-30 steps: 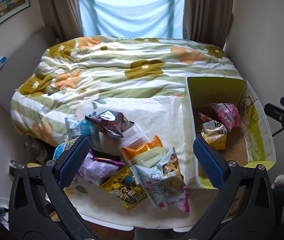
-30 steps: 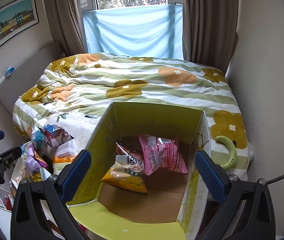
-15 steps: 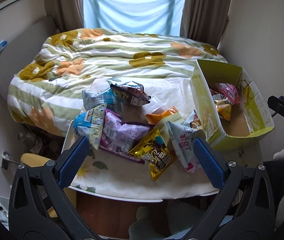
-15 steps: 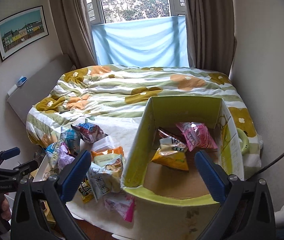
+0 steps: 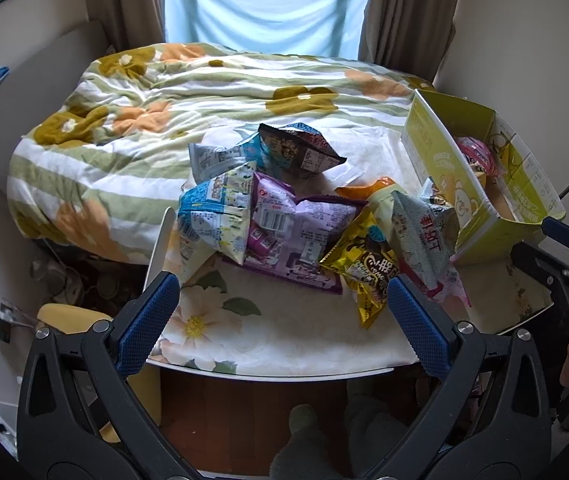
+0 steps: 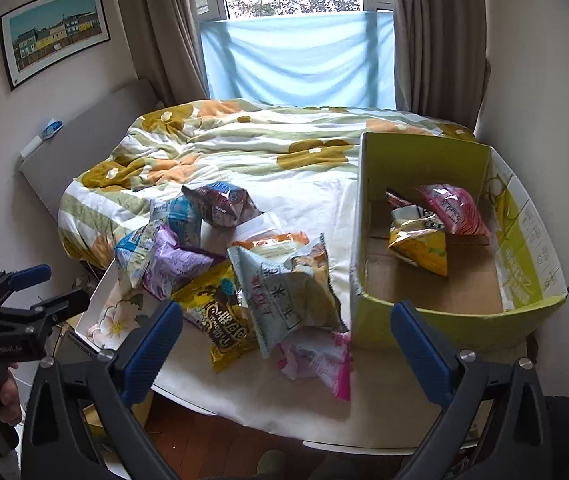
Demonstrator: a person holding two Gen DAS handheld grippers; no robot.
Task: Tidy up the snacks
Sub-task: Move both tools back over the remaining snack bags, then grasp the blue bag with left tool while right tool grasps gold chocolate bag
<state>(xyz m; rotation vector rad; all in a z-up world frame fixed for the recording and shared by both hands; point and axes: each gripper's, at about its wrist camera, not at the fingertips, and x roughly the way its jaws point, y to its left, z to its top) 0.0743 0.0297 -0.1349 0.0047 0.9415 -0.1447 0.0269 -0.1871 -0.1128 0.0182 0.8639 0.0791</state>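
Observation:
Several snack bags lie heaped on a small table with a flowered cloth (image 5: pixel 284 332): a purple bag (image 5: pixel 304 232), a yellow bag (image 5: pixel 364 268), a blue-white bag (image 5: pixel 220 216), a dark bag (image 5: pixel 300 152) and a pale grey-green bag (image 6: pixel 288 292). A yellow-green cardboard box (image 6: pixel 460 320) stands at the table's right and holds a pink bag (image 6: pixel 454 208) and a yellow bag (image 6: pixel 420 244). My left gripper (image 5: pixel 280 312) is open and empty, held back from the table's front edge. My right gripper (image 6: pixel 284 332) is open and empty, in front of the pile and the box.
A bed with a flowered quilt (image 6: pixel 268 152) lies right behind the table. Curtains and a window (image 6: pixel 296 32) are at the back, a wall stands to the right of the box. A small pink packet (image 6: pixel 324 360) lies near the table's front edge.
Both grippers have pulled back and up from the table, so the whole pile and the box show from farther off. Both stay open and empty.

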